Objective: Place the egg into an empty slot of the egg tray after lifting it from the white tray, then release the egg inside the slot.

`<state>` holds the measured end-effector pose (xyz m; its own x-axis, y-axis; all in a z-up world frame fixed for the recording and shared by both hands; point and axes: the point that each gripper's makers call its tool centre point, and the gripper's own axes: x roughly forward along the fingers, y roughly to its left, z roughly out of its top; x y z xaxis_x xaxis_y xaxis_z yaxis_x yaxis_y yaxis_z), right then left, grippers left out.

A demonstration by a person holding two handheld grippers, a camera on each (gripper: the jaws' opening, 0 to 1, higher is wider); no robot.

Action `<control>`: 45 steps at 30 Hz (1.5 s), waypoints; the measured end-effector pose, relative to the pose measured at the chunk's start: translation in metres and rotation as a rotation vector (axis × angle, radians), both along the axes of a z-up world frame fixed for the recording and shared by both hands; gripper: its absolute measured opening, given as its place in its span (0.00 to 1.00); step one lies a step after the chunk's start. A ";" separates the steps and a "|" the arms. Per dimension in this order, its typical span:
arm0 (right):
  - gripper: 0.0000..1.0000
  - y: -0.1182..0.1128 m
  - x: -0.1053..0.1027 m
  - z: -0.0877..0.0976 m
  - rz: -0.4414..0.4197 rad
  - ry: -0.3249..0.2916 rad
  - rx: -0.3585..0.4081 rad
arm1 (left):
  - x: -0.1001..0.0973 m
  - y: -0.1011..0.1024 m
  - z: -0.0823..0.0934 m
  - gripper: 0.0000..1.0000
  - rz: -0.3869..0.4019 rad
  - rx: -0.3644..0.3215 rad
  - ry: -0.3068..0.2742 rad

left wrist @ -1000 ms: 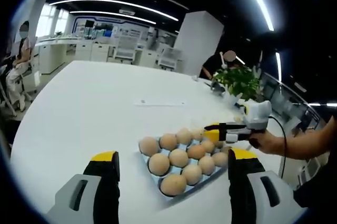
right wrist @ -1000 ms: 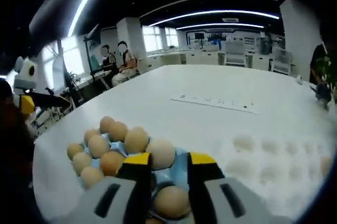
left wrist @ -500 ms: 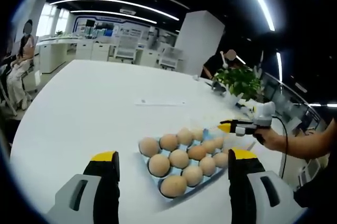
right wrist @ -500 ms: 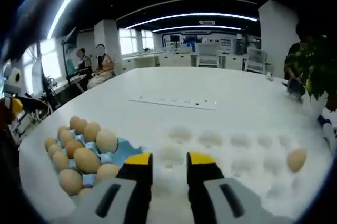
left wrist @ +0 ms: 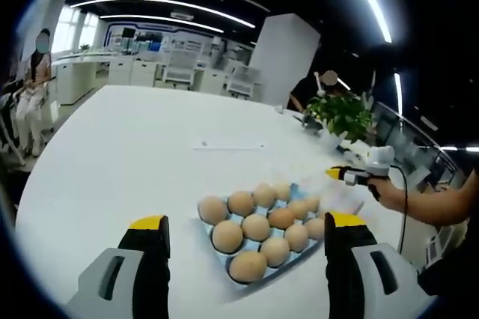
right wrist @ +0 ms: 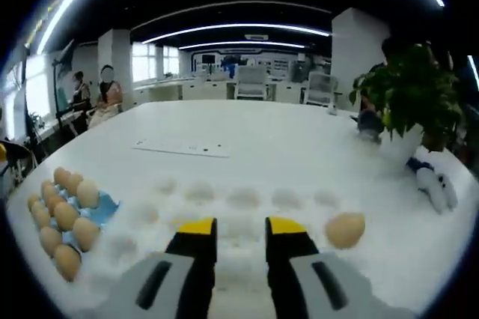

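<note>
White all over, the big round table (right wrist: 299,139) and the white dimpled tray (right wrist: 247,207) on it blur together. Left of that tray, the blue egg tray (right wrist: 105,205) is nearly full. One tan egg (right wrist: 345,229) sits at the white tray's right edge. The right claw (right wrist: 241,240), nearly closed and empty, could knock it rolling. The left claw (left wrist: 243,240) hangs wide apart.

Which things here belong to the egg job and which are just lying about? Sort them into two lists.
For the job:
- egg on the white tray
- blue egg tray, nearly full
- right gripper, jaws apart with nothing between them
- left gripper, jaws wide apart

Lying about:
- potted plant
- white strip on the table
</note>
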<state>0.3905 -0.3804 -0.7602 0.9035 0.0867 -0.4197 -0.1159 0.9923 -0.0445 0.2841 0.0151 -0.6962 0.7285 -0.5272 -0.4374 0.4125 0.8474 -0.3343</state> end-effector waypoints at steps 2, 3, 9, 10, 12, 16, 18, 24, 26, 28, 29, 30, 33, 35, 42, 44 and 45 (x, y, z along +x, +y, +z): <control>0.25 -0.015 0.000 0.003 -0.052 -0.010 -0.001 | 0.000 -0.001 0.000 0.85 0.002 -0.005 0.003; 0.25 -0.029 -0.001 0.007 -0.098 -0.029 0.005 | 0.001 -0.001 0.000 0.85 0.003 -0.007 0.004; 0.27 -0.064 -0.001 0.017 -0.213 -0.074 0.009 | 0.001 -0.001 0.000 0.85 0.006 -0.010 0.009; 0.27 -0.067 -0.001 0.017 -0.221 -0.069 0.005 | 0.001 -0.001 -0.001 0.85 0.005 -0.009 0.010; 0.27 -0.073 -0.001 0.016 -0.241 -0.074 0.011 | 0.000 -0.001 -0.001 0.85 0.004 -0.005 0.013; 0.26 -0.081 0.000 0.001 -0.269 -0.032 0.006 | 0.000 -0.001 -0.002 0.85 0.009 -0.003 0.015; 0.27 -0.083 0.001 -0.006 -0.276 -0.011 0.015 | 0.000 -0.001 -0.002 0.85 0.009 -0.003 0.016; 0.26 -0.085 0.008 -0.013 -0.261 0.004 0.016 | 0.000 0.003 -0.001 0.85 0.017 0.000 0.015; 0.26 -0.085 0.010 -0.013 -0.248 0.000 0.016 | 0.001 0.003 -0.001 0.85 0.019 0.000 0.014; 0.25 -0.085 0.011 -0.012 -0.244 -0.013 0.047 | 0.001 0.003 -0.001 0.85 0.018 0.000 0.017; 0.25 -0.085 0.010 -0.012 -0.250 -0.020 0.076 | 0.000 0.003 -0.001 0.85 0.017 -0.001 0.015; 0.25 -0.086 0.008 -0.010 -0.251 -0.023 0.091 | 0.000 0.002 -0.001 0.85 0.016 0.000 0.014; 0.25 -0.081 0.004 0.005 -0.262 -0.058 0.109 | 0.000 0.003 0.000 0.85 0.018 -0.004 0.012; 0.25 -0.077 0.005 0.014 -0.248 -0.078 0.111 | 0.000 0.004 -0.001 0.85 0.019 -0.007 0.015; 0.25 -0.051 0.007 0.028 -0.181 -0.091 0.133 | 0.000 0.003 -0.002 0.85 0.011 -0.008 0.014; 0.25 -0.043 0.007 0.025 -0.166 -0.079 0.146 | 0.000 0.003 -0.002 0.85 0.009 -0.009 0.014; 0.25 -0.038 0.007 0.024 -0.155 -0.077 0.153 | -0.001 0.003 -0.002 0.85 0.008 -0.010 0.013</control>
<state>0.3974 -0.4182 -0.7359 0.9400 0.0017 -0.3411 0.0364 0.9938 0.1053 0.2836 0.0182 -0.6980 0.7271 -0.5256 -0.4417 0.4013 0.8474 -0.3478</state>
